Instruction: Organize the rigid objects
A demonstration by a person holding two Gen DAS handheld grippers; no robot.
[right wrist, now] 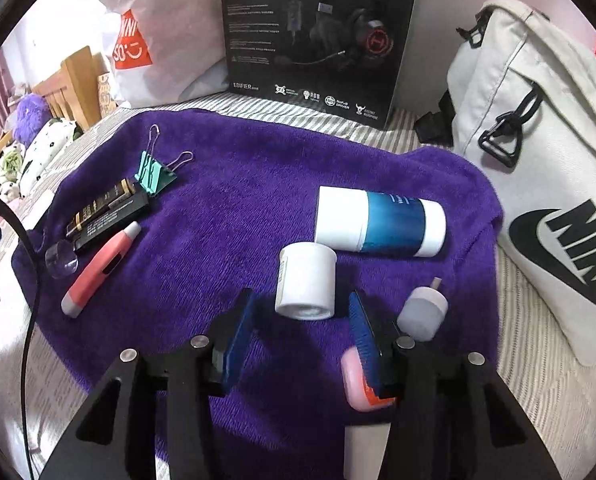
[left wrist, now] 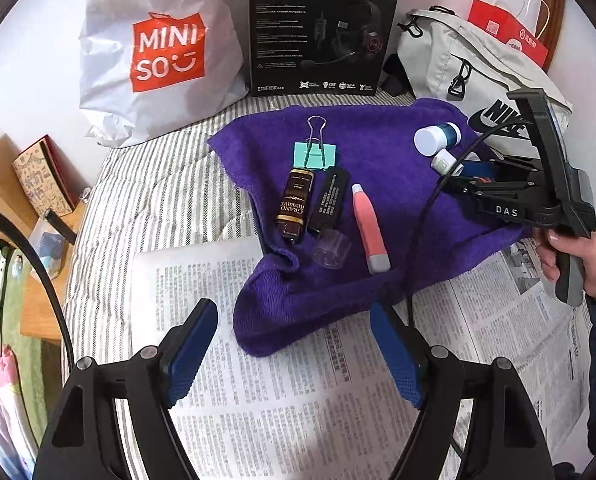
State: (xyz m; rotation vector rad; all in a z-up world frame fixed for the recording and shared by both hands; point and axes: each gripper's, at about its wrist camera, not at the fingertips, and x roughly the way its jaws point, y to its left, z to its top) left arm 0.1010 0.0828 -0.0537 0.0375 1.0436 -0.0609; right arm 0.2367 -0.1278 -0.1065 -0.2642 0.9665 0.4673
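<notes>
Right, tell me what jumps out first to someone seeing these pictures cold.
The purple towel spread over the striped bed, with small items in a row at its left: teal binder clip, dark bottles, pink pen. The right gripper, open, brackets a small white jar. Behind stand a black headset box and a Nike bag.

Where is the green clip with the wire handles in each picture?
Left wrist view: the green clip sits upper middle, at the top of the row on the purple towel.
Right wrist view: the green clip sits upper left.
Shared landmark: the brown and gold bottle lies right next to it.
</notes>
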